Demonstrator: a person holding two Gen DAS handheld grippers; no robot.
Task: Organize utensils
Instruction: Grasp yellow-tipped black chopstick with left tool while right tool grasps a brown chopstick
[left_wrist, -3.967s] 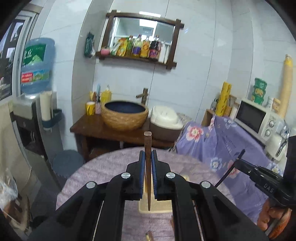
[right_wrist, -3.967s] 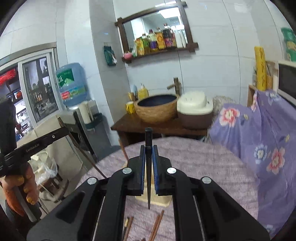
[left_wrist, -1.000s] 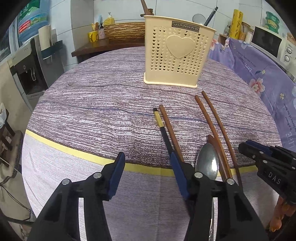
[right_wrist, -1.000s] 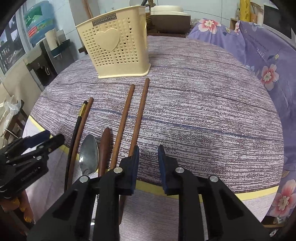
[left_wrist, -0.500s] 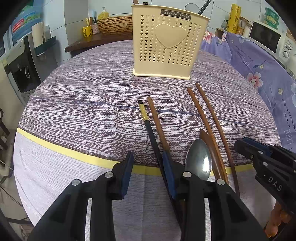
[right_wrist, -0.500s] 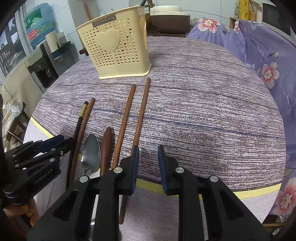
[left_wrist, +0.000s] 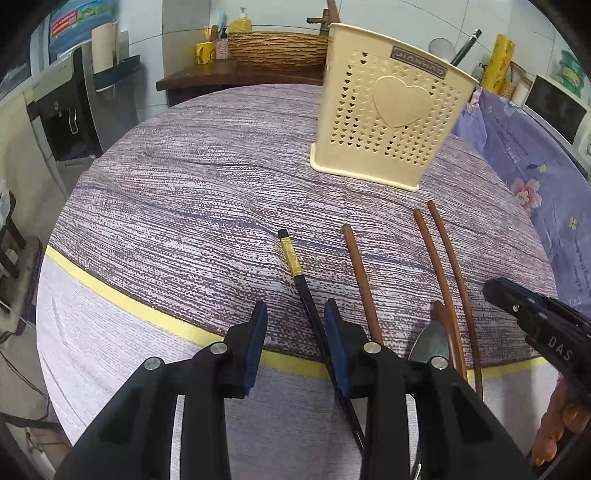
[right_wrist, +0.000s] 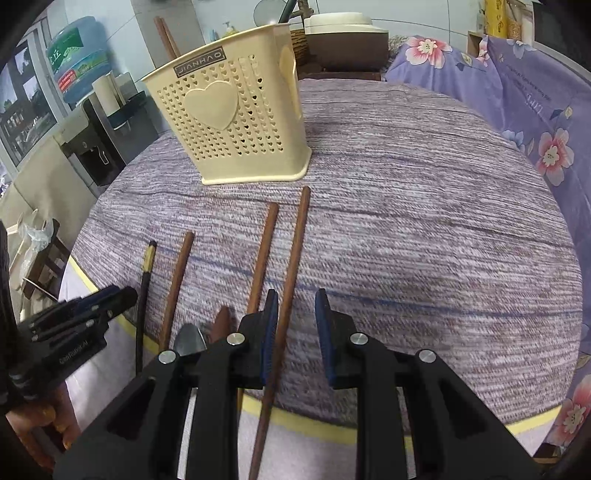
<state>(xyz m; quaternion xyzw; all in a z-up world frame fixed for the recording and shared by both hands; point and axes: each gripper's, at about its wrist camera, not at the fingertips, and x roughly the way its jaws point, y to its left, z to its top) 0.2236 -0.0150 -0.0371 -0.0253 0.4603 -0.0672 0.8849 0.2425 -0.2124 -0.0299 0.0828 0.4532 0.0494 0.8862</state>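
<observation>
1. A round table under a purple woven cloth with a yellow stripe (left_wrist: 177, 206) carries everything.
2. A cream perforated plastic utensil holder with a raised heart (left_wrist: 391, 110) stands upright at the far side, with a few utensils already poking out of its top.
3. The left gripper (left_wrist: 295, 338) has just been closing; its jaws are apart, with the black chopstick with a gold band (left_wrist: 299, 277) lying on the cloth between them, close to the right-hand pad.
4. The right gripper (right_wrist: 293, 332) has its jaws slightly apart over a long brown wooden chopstick (right_wrist: 291, 266), near the left-hand pad.
5. Between the grippers lie more brown chopsticks (left_wrist: 360, 273) and a metal spoon (right_wrist: 189, 341), mostly hidden.
</observation>
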